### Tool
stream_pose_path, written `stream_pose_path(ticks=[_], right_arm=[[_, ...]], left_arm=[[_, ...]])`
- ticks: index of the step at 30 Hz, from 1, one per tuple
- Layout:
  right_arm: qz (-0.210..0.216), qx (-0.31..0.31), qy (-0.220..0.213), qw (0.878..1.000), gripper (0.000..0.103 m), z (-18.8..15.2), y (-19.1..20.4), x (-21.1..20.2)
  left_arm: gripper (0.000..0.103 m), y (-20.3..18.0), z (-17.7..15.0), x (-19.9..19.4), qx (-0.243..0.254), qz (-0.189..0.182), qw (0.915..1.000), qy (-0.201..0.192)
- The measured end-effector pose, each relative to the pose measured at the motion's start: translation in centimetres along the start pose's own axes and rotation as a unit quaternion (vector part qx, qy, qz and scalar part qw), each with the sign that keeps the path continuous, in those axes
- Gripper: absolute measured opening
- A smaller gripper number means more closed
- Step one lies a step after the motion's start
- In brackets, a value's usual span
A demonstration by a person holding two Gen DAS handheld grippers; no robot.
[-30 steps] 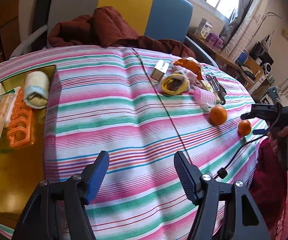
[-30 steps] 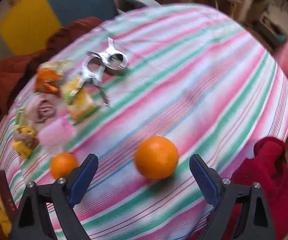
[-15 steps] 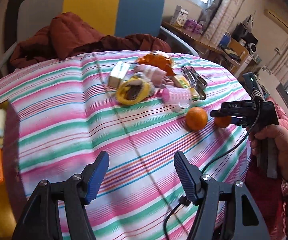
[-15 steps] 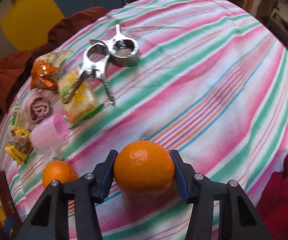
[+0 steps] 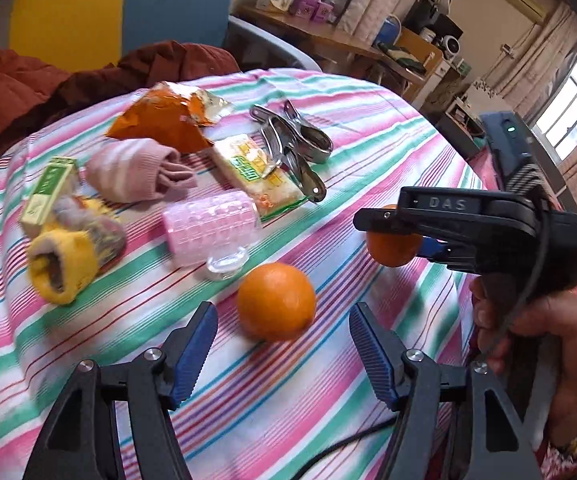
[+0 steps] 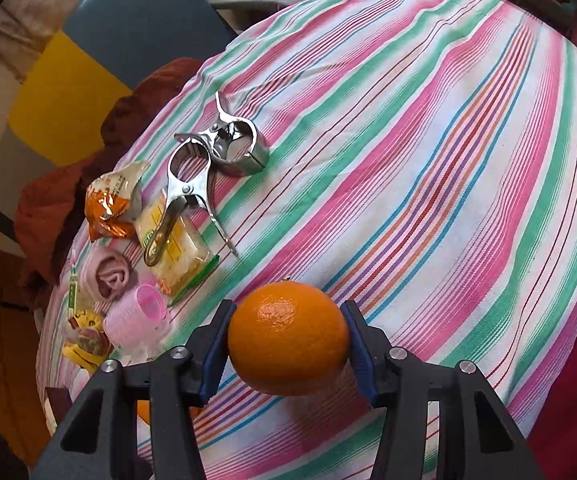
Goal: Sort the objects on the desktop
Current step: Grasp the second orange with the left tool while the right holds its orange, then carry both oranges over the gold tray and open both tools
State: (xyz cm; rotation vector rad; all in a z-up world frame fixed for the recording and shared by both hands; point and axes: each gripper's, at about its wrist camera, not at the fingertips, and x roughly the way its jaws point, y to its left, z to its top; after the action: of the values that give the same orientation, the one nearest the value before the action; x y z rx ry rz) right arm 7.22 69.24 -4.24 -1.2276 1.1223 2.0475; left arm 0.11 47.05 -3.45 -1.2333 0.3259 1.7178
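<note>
My right gripper (image 6: 286, 340) is shut on an orange (image 6: 288, 338) and holds it above the striped tablecloth (image 6: 428, 140); the same gripper (image 5: 392, 232) and orange (image 5: 392, 246) show in the left wrist view at right. My left gripper (image 5: 282, 340) is open and empty, with a second orange (image 5: 275, 306) lying on the cloth just ahead between its fingers. A sliver of that second orange (image 6: 142, 412) shows under my right gripper's left finger.
A cluster lies beyond: pink hair roller (image 5: 210, 226), pink sock roll (image 5: 136, 174), yellow sock (image 5: 68, 260), small green box (image 5: 48, 190), orange snack bag (image 5: 164, 120), yellow snack packet (image 5: 260, 174), metal clips (image 5: 296, 148). A red jacket (image 5: 16, 92) lies on the chair behind.
My right gripper closed on the orange and lifted it off the cloth. My left gripper swung right and forward, from the tray side to the second orange.
</note>
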Motion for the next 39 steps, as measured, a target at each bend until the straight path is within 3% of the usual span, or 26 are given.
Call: stream_pose_path(ticks=[4, 7, 9, 11, 12, 17, 23, 28, 39], right_arm=[[0.004, 0.006, -0.001, 1.0, 0.054, 0.8, 0.2, 0.5], [0.005, 0.005, 0.003, 1.0, 0.054, 1.4, 0.4, 1.5], [0.005, 0.004, 0.003, 1.0, 0.054, 1.4, 0.6, 1.7], [0.002, 0.004, 0.002, 1.0, 0.054, 1.4, 0.5, 1.7], [0.003, 0.005, 0.002, 1.0, 0.054, 1.4, 0.4, 1.7], [0.001, -0.007, 0.004, 1.0, 0.054, 1.4, 1.0, 2.1], [0.016, -0.023, 0.006, 1.0, 0.054, 1.2, 1.7, 2.1], [0.03, -0.049, 0.002, 0.998, 0.054, 1.0, 2.9, 1.9], [0.076, -0.141, 0.026, 0.987, 0.054, -1.2, 6.8, 2.4]], left_arm=[[0.069, -0.6, 0.4, 1.9, 0.021, -0.009, 0.9996, 0.018], [0.069, -0.2, 0.4, 2.8, 0.005, -0.014, 0.9997, 0.021], [0.065, 0.2, 0.3, 3.1, -0.001, -0.012, 0.9997, 0.02], [0.051, 0.5, 0.0, 3.7, 0.001, 0.0, 0.9996, 0.029], [0.051, 0.8, -0.2, 3.7, 0.003, -0.001, 0.9997, 0.026], [0.051, 1.2, -1.5, 2.4, 0.016, 0.004, 0.9998, 0.012], [0.051, 3.5, -4.1, 0.1, -0.017, 0.001, 0.9998, -0.009], [0.051, 5.3, -7.2, -2.4, -0.017, 0.02, 0.9992, -0.03], [0.051, 8.5, -12.3, -6.5, -0.081, 0.016, 0.9946, -0.063]])
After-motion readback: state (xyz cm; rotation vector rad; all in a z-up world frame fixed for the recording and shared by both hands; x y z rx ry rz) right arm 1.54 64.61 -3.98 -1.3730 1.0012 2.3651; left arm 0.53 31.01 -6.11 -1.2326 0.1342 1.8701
